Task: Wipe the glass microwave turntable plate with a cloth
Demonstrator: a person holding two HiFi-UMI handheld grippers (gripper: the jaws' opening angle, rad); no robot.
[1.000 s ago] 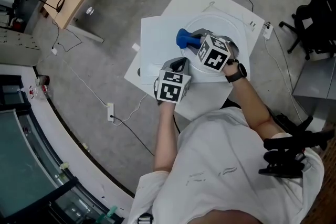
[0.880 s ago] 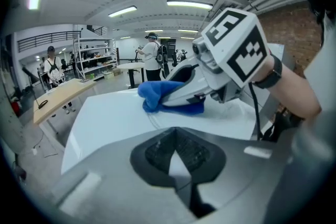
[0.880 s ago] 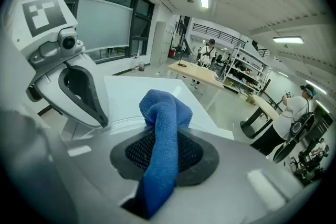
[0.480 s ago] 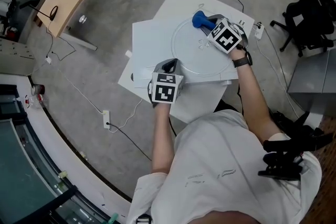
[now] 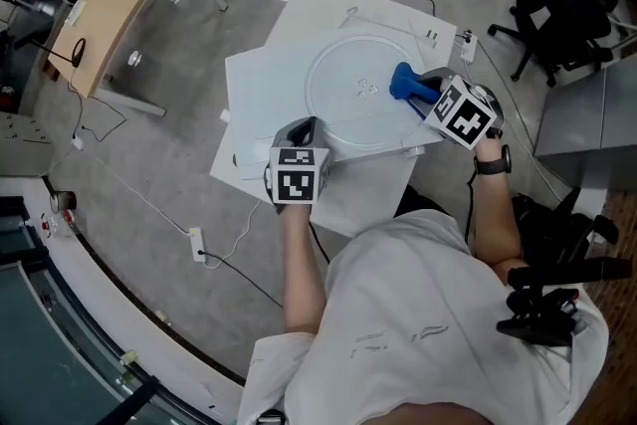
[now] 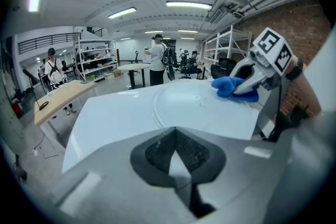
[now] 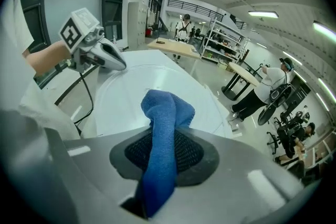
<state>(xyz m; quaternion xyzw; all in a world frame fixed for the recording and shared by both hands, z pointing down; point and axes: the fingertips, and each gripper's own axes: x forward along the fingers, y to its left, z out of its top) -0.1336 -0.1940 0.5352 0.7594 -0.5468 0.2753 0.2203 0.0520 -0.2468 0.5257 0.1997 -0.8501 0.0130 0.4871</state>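
Right gripper view: my right gripper (image 7: pixel 160 157) is clamped on the blue cloth (image 7: pixel 167 107), which I see pressed against the right side of the glass turntable plate (image 5: pixel 348 109). My left gripper (image 6: pixel 177 160) is closed at the near edge of the white desk (image 5: pixel 261 90), its cube (image 5: pixel 296 182) printed with a black square marker.

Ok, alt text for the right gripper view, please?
The right gripper is clamped on a blue cloth, whose bunched end sits over a round glass plate. The left gripper sits at the plate's rim, upper left.
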